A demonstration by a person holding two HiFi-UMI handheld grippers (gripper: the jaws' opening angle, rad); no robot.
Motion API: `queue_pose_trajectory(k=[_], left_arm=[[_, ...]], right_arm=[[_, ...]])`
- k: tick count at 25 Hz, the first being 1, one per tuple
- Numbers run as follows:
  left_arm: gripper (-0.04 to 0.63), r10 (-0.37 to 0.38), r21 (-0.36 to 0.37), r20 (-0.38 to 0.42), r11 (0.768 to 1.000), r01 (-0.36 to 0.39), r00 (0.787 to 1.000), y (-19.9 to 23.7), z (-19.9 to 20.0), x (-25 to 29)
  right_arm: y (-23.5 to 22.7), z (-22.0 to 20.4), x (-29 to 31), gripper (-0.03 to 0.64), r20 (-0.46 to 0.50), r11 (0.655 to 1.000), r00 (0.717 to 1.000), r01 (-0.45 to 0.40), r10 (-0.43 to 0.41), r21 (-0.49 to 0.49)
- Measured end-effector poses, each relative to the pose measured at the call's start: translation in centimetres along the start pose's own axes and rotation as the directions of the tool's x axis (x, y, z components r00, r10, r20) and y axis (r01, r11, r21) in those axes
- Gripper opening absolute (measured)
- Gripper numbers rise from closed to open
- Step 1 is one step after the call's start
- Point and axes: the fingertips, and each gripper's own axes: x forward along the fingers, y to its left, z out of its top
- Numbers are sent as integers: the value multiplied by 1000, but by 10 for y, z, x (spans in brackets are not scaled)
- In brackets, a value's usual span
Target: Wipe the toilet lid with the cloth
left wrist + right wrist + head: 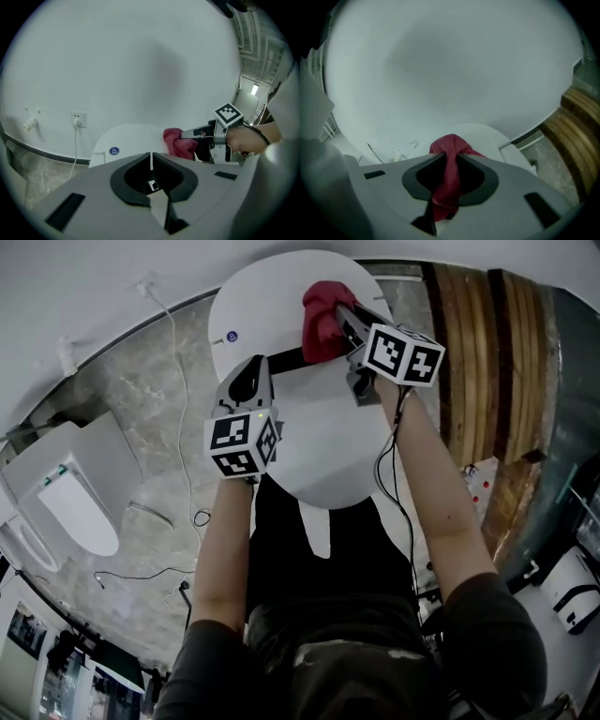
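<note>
Two grippers are hovering over the toilet lid (323,442), the right gripper (339,322) clamping its fingers on the bunched red cloth (321,320) at the far end, the left gripper (246,381) keeping its fingers together, empty, and hard rubbing could be dragging that cloth free.

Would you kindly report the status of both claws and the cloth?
Left claw shut, empty. Right claw shut on crumpled red cloth, near the rear edge of the white oval toilet lid. Nothing in the way.
</note>
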Motion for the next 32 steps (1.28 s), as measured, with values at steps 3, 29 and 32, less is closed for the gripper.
queue_pose_trajectory(k=[3, 29, 32], left_arm=[[23, -15, 6, -14, 1000, 16, 1000, -31, -11, 11], [23, 111, -83, 31, 991, -108, 993, -17, -54, -59], [23, 121, -90, 29, 989, -118, 992, 14, -50, -74]], right_arm=[[-40, 0, -24, 67, 9, 999, 999, 33, -33, 28], [67, -80, -65, 67, -100, 973, 971, -224, 217, -61], [117, -104, -46, 67, -138, 961, 957, -266, 254, -78]])
